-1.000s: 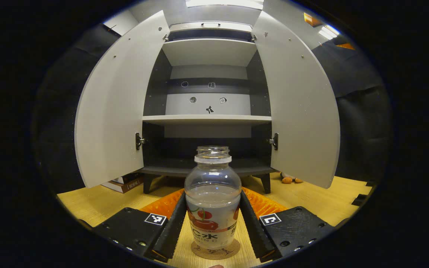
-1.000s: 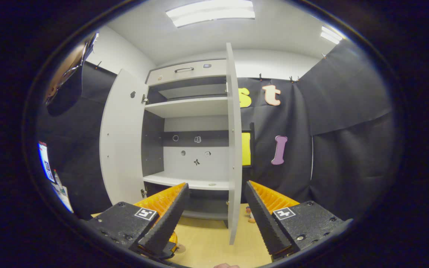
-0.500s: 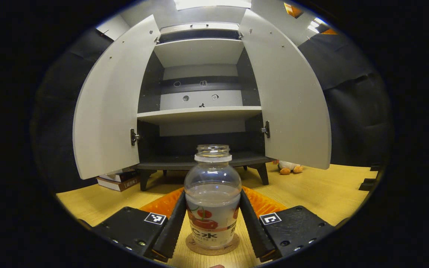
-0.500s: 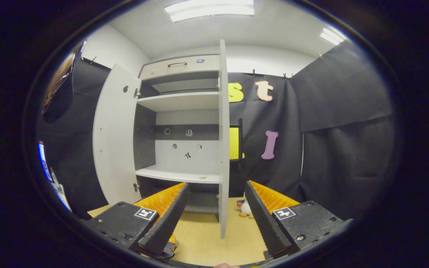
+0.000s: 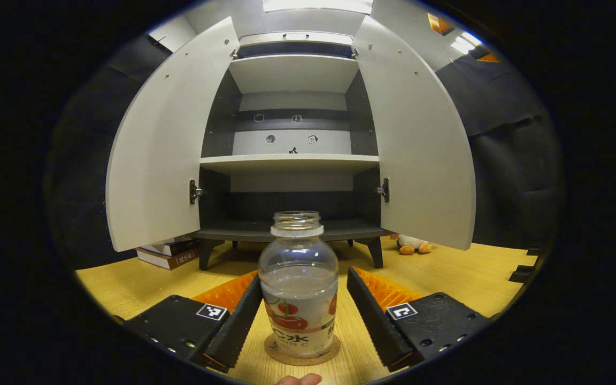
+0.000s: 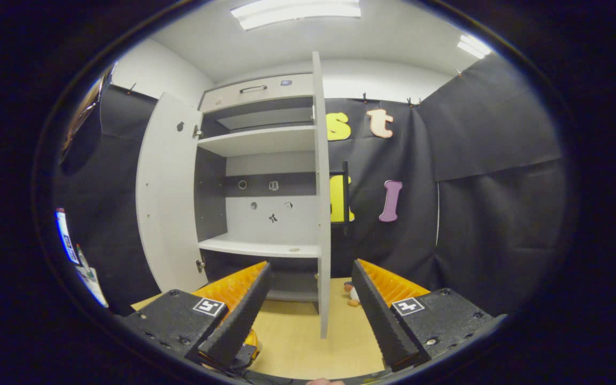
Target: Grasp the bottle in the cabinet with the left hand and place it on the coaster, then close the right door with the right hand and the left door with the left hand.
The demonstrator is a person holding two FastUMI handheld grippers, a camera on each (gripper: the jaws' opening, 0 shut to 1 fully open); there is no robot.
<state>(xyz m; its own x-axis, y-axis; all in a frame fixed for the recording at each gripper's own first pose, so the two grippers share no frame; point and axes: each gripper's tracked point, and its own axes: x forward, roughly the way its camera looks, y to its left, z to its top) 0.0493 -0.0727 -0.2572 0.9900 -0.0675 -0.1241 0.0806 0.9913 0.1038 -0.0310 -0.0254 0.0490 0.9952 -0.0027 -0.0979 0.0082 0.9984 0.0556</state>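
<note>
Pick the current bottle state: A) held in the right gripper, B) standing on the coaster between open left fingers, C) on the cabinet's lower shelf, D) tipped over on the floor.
B: the bottle stands upright on the coaster, with gaps to both sides inside the left gripper.

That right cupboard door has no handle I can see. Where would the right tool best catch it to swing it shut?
Probably the free front edge of the right door, approached from its outer face. It stands fully open, edge-on to the open right tool, so a push on that face near the edge, far from the hinges, should swing it closed.
</note>
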